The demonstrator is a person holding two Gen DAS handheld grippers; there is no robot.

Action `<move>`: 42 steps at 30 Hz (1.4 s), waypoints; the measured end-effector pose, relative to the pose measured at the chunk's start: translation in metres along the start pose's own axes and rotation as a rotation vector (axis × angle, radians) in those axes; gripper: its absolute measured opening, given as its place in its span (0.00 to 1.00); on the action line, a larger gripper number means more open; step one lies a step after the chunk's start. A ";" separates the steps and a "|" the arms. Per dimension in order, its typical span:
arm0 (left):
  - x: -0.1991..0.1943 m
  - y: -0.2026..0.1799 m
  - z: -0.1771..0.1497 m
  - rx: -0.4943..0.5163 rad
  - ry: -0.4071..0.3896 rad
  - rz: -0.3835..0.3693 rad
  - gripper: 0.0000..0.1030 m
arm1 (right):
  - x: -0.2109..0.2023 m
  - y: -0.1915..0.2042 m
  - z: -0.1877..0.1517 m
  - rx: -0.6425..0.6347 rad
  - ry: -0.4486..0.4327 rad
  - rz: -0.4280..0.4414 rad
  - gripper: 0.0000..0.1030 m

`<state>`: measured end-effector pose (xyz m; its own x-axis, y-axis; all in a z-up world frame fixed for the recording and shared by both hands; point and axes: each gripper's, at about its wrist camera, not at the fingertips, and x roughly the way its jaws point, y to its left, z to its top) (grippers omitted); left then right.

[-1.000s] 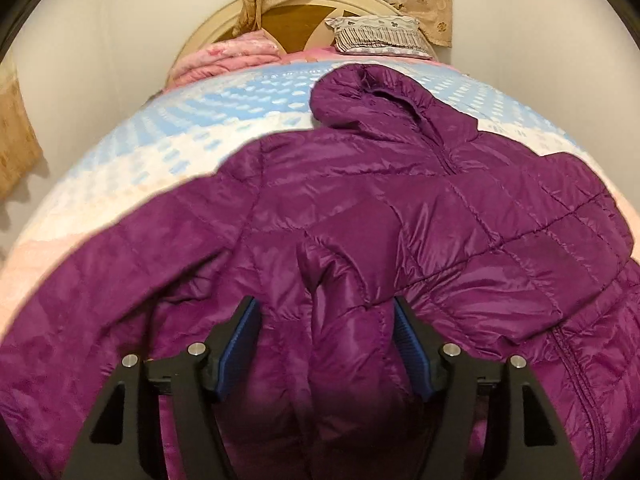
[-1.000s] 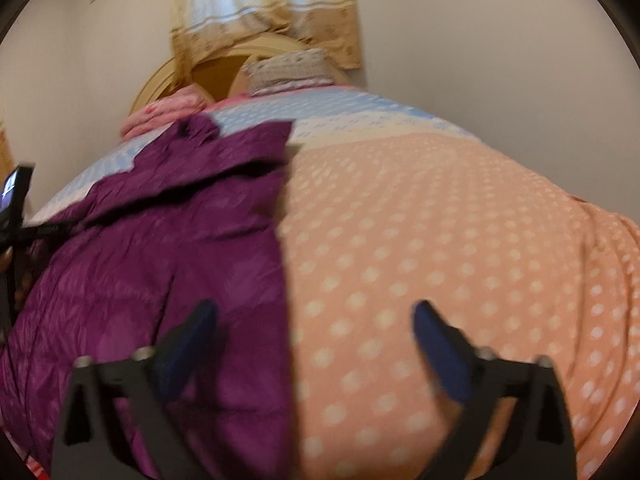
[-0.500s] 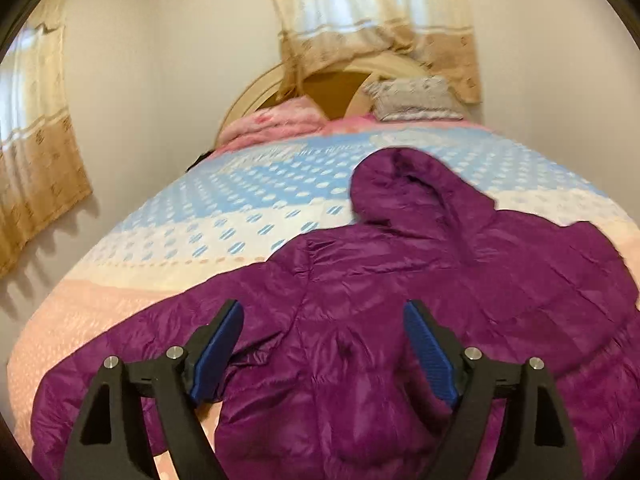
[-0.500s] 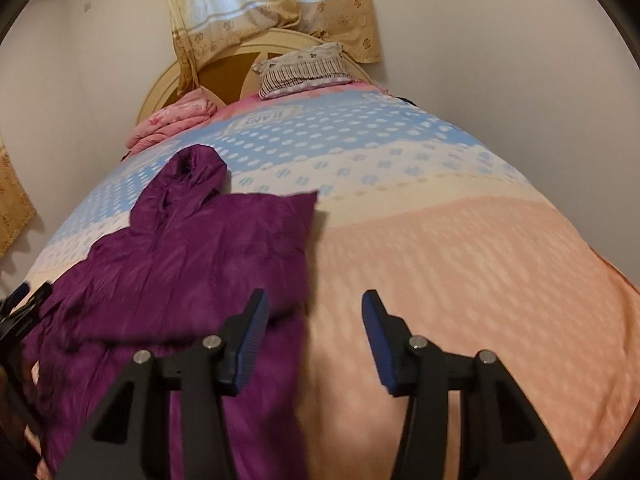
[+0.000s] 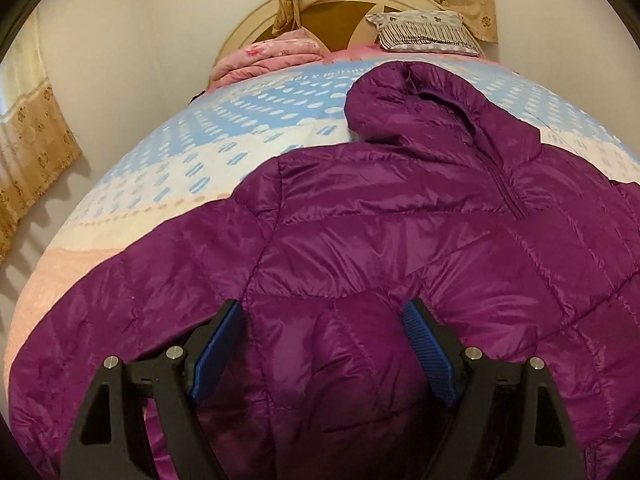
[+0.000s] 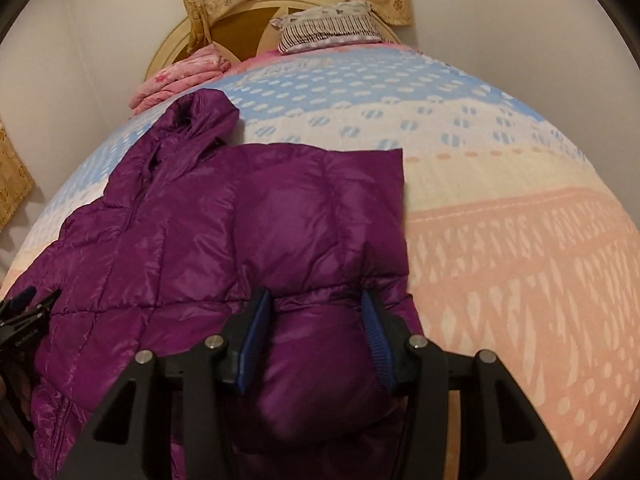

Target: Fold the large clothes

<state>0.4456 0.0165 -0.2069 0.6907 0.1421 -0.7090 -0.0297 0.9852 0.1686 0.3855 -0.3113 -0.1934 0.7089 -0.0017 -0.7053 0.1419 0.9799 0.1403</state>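
A purple hooded puffer jacket [image 5: 400, 240] lies front up on the bed, hood [image 5: 420, 104] toward the headboard and one sleeve [image 5: 120, 320] stretched out to the left. My left gripper [image 5: 320, 312] stands wide open low over the jacket's body, with quilted fabric under and between the fingers. In the right wrist view the jacket [image 6: 180, 240] has its right part folded over the body. My right gripper [image 6: 316, 300] is set on that folded part with narrowed jaws. Puffy fabric bulges up between the blue pads [image 6: 256, 332], which are not clamped on it. The left gripper's tip [image 6: 24, 304] shows at the left edge.
The bedspread [image 6: 520, 260] is dotted, blue toward the headboard and peach nearer me, and lies bare to the jacket's right. A striped pillow [image 5: 424, 32] and a folded pink blanket [image 5: 272, 56] sit by the round headboard [image 5: 332, 12]. A curtain [image 5: 36, 152] hangs at left.
The left jaws let go of a fabric fold, widened, drew back, then came in over the jacket again. The right gripper narrowed and moved left from bare bedspread onto the jacket.
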 end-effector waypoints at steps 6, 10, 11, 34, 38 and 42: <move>0.005 0.003 0.000 -0.034 0.031 -0.008 0.89 | 0.004 0.011 0.000 -0.054 0.001 -0.069 0.52; 0.011 0.012 0.002 -0.081 0.063 -0.062 0.91 | 0.007 0.018 -0.001 -0.087 0.011 -0.111 0.57; 0.009 0.013 0.003 -0.085 0.064 -0.068 0.91 | 0.008 0.019 0.000 -0.093 0.013 -0.119 0.59; -0.121 0.234 -0.069 -0.217 -0.091 0.293 0.91 | -0.060 0.066 -0.017 -0.237 -0.020 -0.052 0.94; -0.135 0.271 -0.114 -0.268 -0.053 0.353 0.91 | -0.069 0.092 -0.037 -0.337 -0.030 -0.026 0.94; -0.151 0.303 -0.157 -0.349 -0.025 0.384 0.91 | -0.070 0.113 -0.054 -0.396 -0.027 -0.009 0.94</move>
<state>0.2191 0.3084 -0.1564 0.5991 0.5019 -0.6238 -0.5209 0.8360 0.1725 0.3140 -0.1900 -0.1659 0.7274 -0.0111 -0.6861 -0.1253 0.9809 -0.1487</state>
